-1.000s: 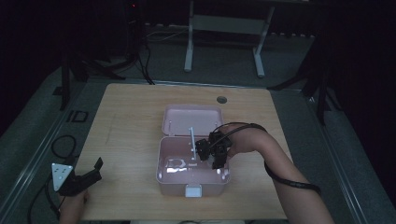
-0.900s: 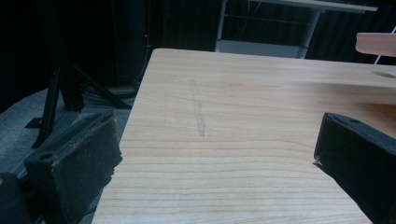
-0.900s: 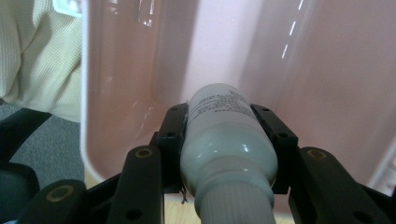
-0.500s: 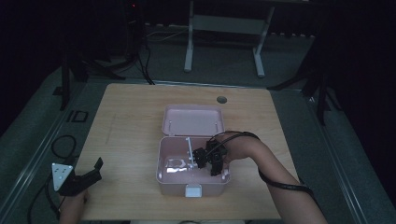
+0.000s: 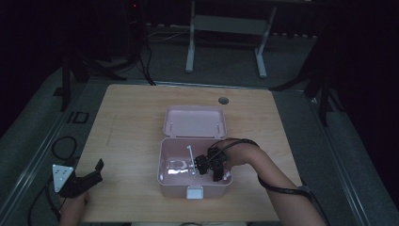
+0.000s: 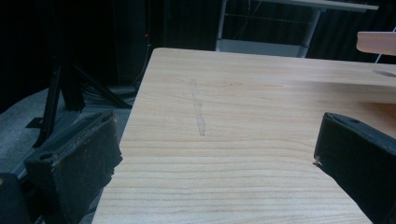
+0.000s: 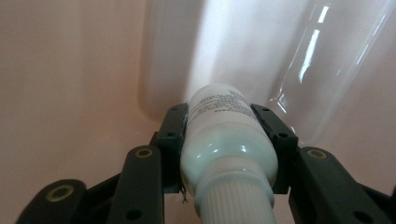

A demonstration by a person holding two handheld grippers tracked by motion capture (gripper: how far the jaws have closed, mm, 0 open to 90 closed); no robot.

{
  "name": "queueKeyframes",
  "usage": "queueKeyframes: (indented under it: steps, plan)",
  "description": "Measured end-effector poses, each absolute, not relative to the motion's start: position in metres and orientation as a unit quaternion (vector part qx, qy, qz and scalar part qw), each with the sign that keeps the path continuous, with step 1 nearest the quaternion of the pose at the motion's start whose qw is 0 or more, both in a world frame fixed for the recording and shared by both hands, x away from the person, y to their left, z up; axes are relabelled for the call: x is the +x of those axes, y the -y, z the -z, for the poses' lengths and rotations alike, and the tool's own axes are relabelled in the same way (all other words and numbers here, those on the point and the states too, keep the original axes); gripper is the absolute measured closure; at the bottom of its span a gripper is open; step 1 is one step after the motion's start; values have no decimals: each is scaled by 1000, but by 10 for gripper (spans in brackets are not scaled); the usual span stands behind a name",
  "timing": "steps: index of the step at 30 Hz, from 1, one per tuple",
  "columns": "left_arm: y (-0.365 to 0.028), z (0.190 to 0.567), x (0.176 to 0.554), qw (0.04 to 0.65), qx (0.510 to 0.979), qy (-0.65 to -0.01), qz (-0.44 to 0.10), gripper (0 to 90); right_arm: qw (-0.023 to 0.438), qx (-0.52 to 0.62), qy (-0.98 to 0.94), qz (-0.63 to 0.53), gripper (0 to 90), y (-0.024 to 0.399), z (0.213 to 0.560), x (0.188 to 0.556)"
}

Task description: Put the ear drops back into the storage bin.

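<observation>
Your left gripper [image 5: 96, 170] rests at the counter's [image 5: 131, 122] near left corner, jaws spread wide with nothing between them; from the left gripper view only bare wood lies ahead. It looks parked there to stay out of the way, the hand low and level, pointing toward the far right.

At the middle sits the pink box [image 5: 164, 165], its lid [image 5: 195, 120] thrown back on the far side so the inside is open from above.

Your right gripper [image 5: 207, 167] is down inside the box, clenched on a white bottle [image 7: 224, 135], the jaws pinching its body just above the ribbed cap. The forearm comes in from the near right and bends over the box's right wall, wrist dipped, probably to lay the bottle on the floor of the box.
</observation>
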State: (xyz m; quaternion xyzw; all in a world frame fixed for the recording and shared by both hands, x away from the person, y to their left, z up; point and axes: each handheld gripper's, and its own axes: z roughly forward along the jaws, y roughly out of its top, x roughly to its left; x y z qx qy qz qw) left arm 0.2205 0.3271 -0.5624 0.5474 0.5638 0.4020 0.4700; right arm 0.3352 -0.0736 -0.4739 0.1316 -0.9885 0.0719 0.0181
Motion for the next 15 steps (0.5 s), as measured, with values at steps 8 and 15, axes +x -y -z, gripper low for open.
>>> queueKeyframes:
  steps: [8,15]
  plan:
    - [-327,562,220,470,548,-563,-402,5,20,130,988,-76,595,74,486,331]
    - [-327,562,220,471,548,-563,-401,5,23,123,989,-83,582,73,489,331]
